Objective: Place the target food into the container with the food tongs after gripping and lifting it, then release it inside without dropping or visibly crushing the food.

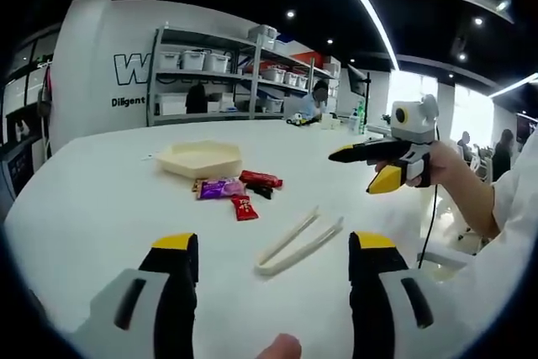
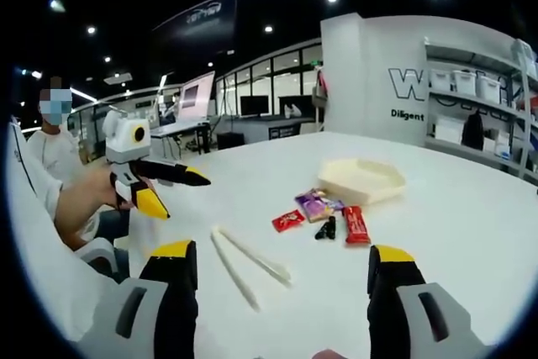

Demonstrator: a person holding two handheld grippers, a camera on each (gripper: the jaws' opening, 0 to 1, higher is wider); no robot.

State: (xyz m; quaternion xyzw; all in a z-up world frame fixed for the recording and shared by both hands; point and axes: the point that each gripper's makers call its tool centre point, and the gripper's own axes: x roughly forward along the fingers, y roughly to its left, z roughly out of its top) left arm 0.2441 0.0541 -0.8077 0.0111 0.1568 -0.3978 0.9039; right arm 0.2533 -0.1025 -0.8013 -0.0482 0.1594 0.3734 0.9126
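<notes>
My left claw [image 1: 267,266] hangs spread wide over the white table [image 1: 92,208], holding nothing. Going left to right in the left gripper view: the cream container [image 1: 200,158] sits far back on the table, the wrapped snacks lie just in front of it, a purple packet [image 1: 219,188], a small red packet [image 1: 245,207] and a longer red packet [image 1: 261,179] with a small dark piece [image 1: 260,192] beside it, then the food tongs [image 1: 299,243] lie flat, nearer to me, joined end toward me and tips pointing away. Further right my right claw [image 1: 382,176] floats above the table, also spread and empty; in the right gripper view its own jaws [image 2: 282,279] stand wide over the tongs [image 2: 246,265].

I judge the step in hand is picking up the tongs. I'd come down on the joined end, squeeze lightly so the tips keep some spring, and lift level.

Room is generous: bare table lies all around the tongs, snacks stand well apart from them, and the container's low rim is open from my side. The table edge curves close at my right, so I'd avoid sweeping outward there
</notes>
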